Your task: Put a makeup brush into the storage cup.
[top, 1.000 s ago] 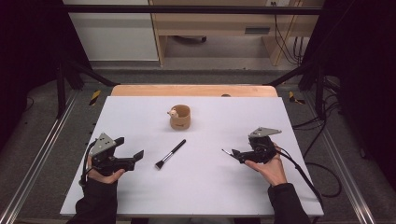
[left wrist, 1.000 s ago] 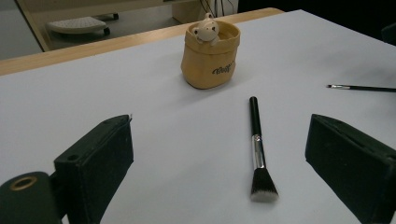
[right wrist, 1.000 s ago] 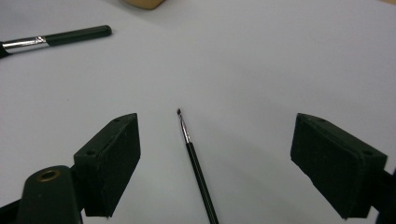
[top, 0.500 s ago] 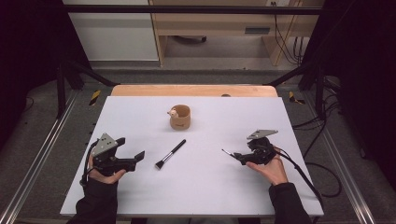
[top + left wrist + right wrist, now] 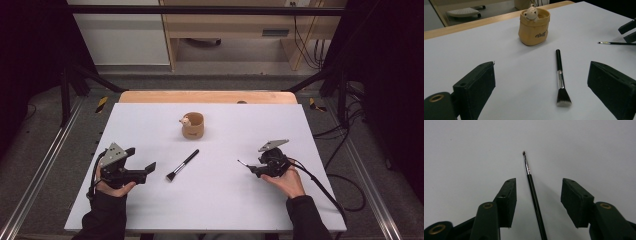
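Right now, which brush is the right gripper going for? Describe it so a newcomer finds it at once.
On the white table, look right of the tan pouch to the right gripper. Between its jaws, which have just been closing without touching it yet, lies the thin black brush. Its tip is tiny, unlike the wide-headed makeup brush at mid-table.

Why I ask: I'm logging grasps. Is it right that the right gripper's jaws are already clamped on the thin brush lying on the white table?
Not quite. In the right gripper view, the right gripper has been closing its jaws, but they straddle the thin brush with gaps on both sides. The brush lies on the white table.
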`<action>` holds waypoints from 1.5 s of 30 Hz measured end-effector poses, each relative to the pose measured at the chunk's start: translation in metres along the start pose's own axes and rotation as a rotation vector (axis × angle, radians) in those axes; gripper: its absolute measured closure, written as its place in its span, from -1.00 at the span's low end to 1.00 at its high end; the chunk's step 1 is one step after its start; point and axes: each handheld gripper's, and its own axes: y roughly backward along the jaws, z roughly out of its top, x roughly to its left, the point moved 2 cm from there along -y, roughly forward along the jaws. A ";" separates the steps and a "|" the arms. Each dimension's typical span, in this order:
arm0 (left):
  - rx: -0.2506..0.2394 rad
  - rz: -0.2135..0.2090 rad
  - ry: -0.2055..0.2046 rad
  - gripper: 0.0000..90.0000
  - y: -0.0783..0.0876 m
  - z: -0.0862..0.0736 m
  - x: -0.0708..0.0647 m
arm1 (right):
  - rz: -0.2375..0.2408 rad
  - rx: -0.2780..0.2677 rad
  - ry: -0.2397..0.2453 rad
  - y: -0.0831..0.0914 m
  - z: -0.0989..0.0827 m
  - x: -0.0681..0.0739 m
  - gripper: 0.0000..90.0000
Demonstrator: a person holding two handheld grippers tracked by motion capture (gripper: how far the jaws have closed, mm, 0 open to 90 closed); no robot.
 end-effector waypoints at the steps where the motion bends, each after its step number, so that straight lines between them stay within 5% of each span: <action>1: 0.001 0.001 -0.001 -0.85 0.000 0.000 0.000 | 0.005 0.006 -0.010 -0.001 0.001 0.001 0.11; 22: 0.004 -0.002 -0.005 -0.85 0.000 0.000 0.000 | 0.012 0.091 0.033 -0.012 0.000 0.001 0.56; 45: -0.001 -0.003 -0.001 -0.84 0.000 0.000 0.000 | 0.006 0.118 -0.011 -0.013 0.000 0.001 0.89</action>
